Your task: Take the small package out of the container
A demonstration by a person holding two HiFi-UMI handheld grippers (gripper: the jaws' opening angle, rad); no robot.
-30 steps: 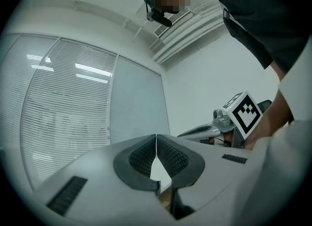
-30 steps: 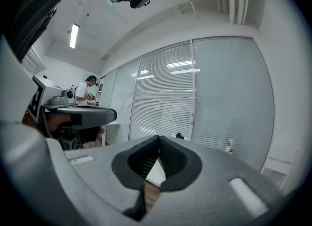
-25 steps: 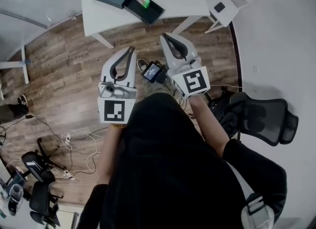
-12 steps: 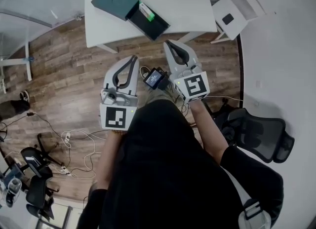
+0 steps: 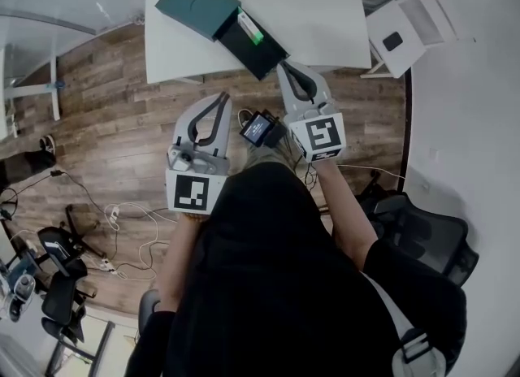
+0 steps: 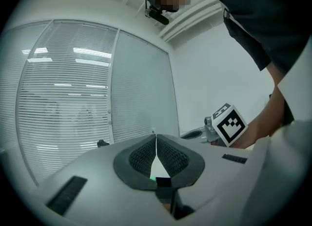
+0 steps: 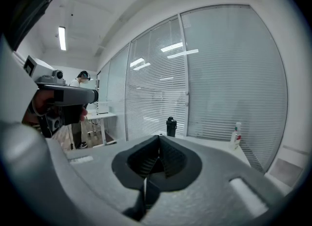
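Left floor: the wood-plank floor (image 5: 97, 115) was wide open out there, just loose white cables (image 5: 130, 225) and a couple of dark office chairs (image 5: 61, 274) parked low in the corner.
Left gripper: the left gripper (image 5: 220, 99) hung over bare floor, short of the counter's front edge. Smooth grey shell, ribbed black pads pressed together at the tips, nothing pinched.
Container: the container (image 5: 197, 4) was dark green, flat and boxy, and sat slantwise on the counter. Its black drawer (image 5: 253, 46) was slid out toward the person, reaching about to the front edge.
Package: the small package (image 5: 249, 26), white with a green end, lay in the drawer's inner end right by the box's mouth. Neither gripper touched it.
Gadget: a little screen gadget (image 5: 257, 127) sat between the two grippers, close to the person's chest.
Right gripper: the right gripper (image 5: 286, 67) had its tips at the counter's front edge, just beside the drawer's outer corner. Pads were squeezed together, empty.
Counter: the counter (image 5: 317, 2) was white and smooth, with loads of bare room right of the container. In the right gripper view a dark bottle (image 7: 170, 126) and a spray bottle (image 7: 237, 135) stood at the far side.
Right side: a white side unit (image 5: 422, 18) stood just off the counter's corner, and a black mesh chair (image 5: 431, 241) was lower down, well apart from the grippers.
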